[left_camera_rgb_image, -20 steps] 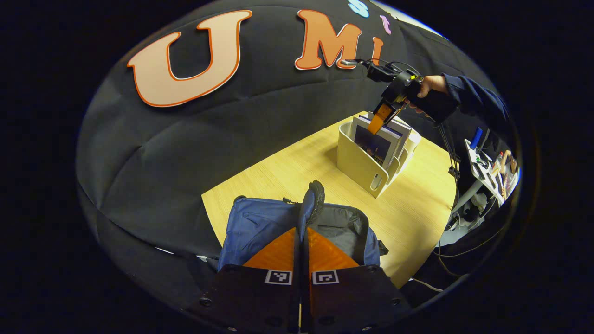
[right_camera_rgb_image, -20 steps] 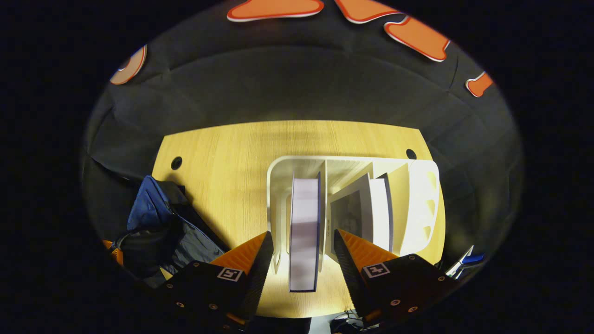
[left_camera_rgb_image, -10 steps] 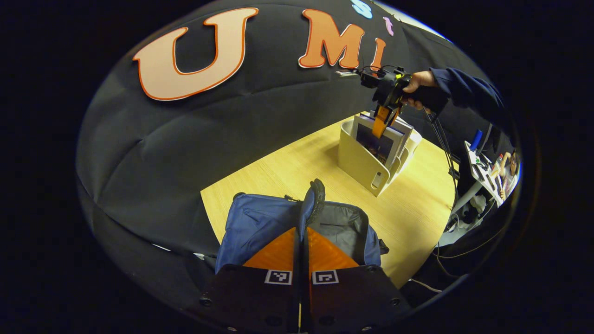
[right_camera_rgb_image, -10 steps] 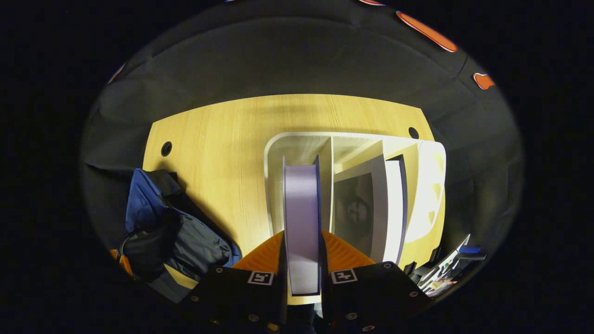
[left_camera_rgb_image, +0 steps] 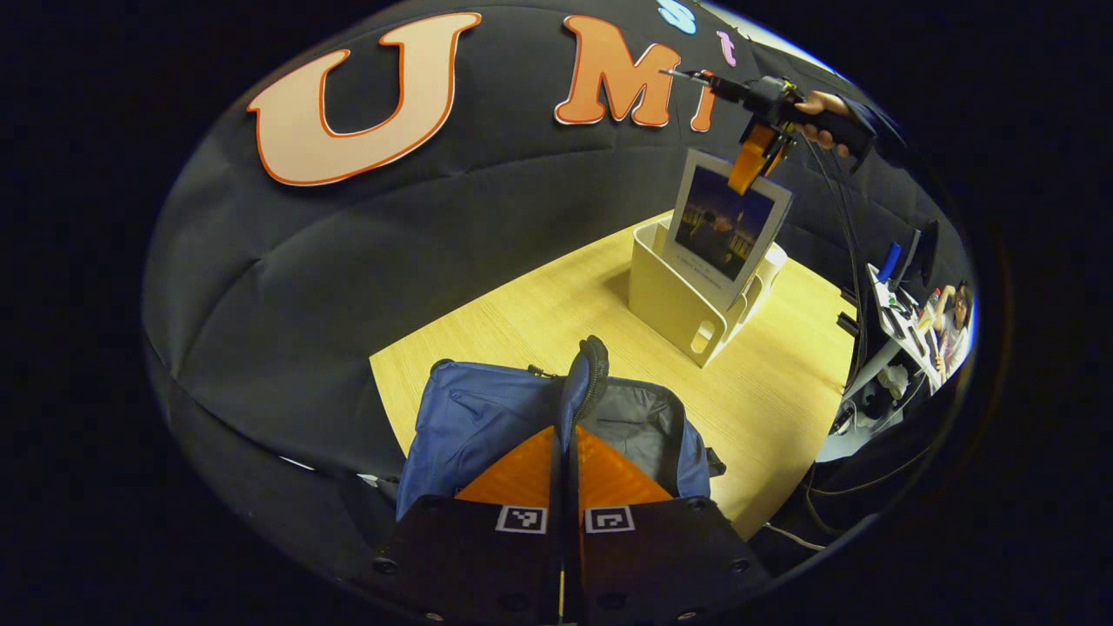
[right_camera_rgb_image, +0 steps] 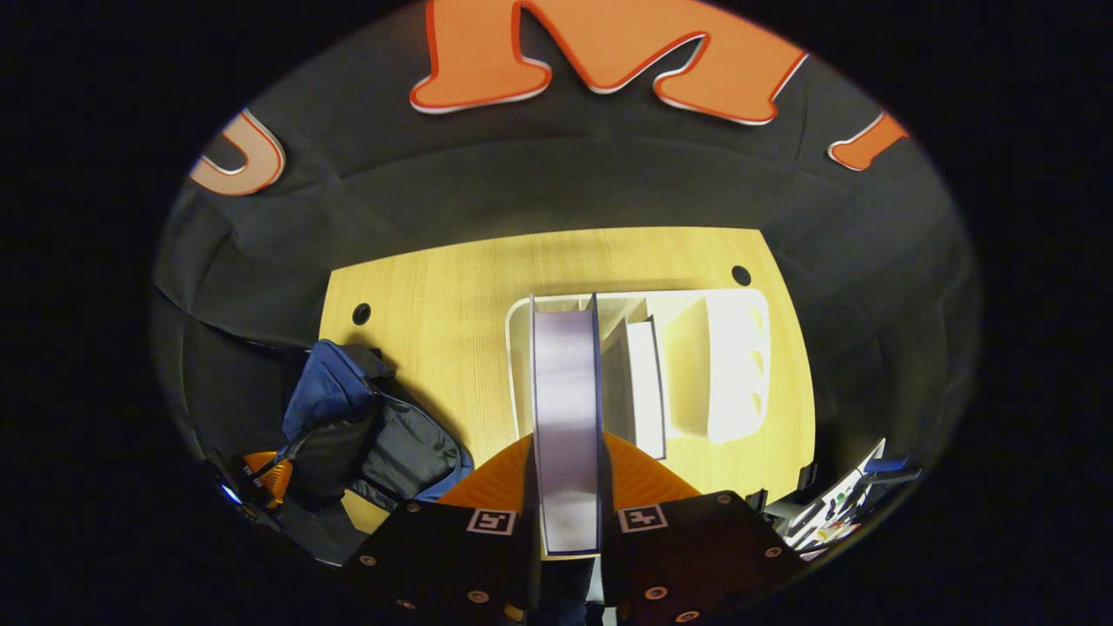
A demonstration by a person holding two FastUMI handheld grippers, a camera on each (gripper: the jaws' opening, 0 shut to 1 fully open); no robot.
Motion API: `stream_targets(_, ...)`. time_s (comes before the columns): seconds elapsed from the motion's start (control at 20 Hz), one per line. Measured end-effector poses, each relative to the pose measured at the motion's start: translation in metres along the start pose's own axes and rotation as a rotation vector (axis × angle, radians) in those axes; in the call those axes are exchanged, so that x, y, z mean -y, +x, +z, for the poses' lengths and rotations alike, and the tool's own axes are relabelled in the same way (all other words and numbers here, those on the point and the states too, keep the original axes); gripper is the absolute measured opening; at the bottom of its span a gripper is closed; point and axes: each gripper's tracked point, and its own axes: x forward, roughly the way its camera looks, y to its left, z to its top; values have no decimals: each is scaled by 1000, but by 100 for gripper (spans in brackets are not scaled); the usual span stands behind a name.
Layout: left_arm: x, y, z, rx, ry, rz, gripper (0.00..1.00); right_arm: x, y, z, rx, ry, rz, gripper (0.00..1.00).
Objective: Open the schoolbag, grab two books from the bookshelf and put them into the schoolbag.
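Note:
The blue schoolbag (left_camera_rgb_image: 469,417) sits open at the table's near end, its grey lining showing. My left gripper (left_camera_rgb_image: 565,430) is shut on the bag's padded rim (left_camera_rgb_image: 587,374) and holds it up. In the left gripper view, far off at the upper right, a hand holds my right gripper (left_camera_rgb_image: 752,161), shut on the top of a book (left_camera_rgb_image: 726,230) that hangs above the cream bookshelf (left_camera_rgb_image: 674,300). In the right gripper view, the book's page edge (right_camera_rgb_image: 565,374) runs between the fingers of the right gripper (right_camera_rgb_image: 565,439). A second book (right_camera_rgb_image: 645,387) stands in the bookshelf (right_camera_rgb_image: 735,365) below. The schoolbag (right_camera_rgb_image: 365,435) lies to the left.
The wooden table (left_camera_rgb_image: 522,322) ends against the black cloth wall behind. It has two cable holes (right_camera_rgb_image: 361,313) near its back edge. Past the table's right edge stand a cluttered desk (left_camera_rgb_image: 904,304) and loose cables on the floor (left_camera_rgb_image: 835,487).
My right gripper shut on the book and lifted it up out of the bookshelf. The left gripper stayed shut on the bag's rim and hardly moved.

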Motion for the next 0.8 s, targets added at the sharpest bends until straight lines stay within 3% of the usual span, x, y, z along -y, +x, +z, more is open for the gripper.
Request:
stream_targets(0.3,5,0,1,-6,-4,1,2,9,-52,-18,94,35,64,28)
stream_targets(0.5,8,1,2,-18,4,10,2,-9,-57,-51,107,88,197,28)
stream_targets(0.8,13,4,1,-32,-32,6,2,-39,-28,-109,60,223,418,26)
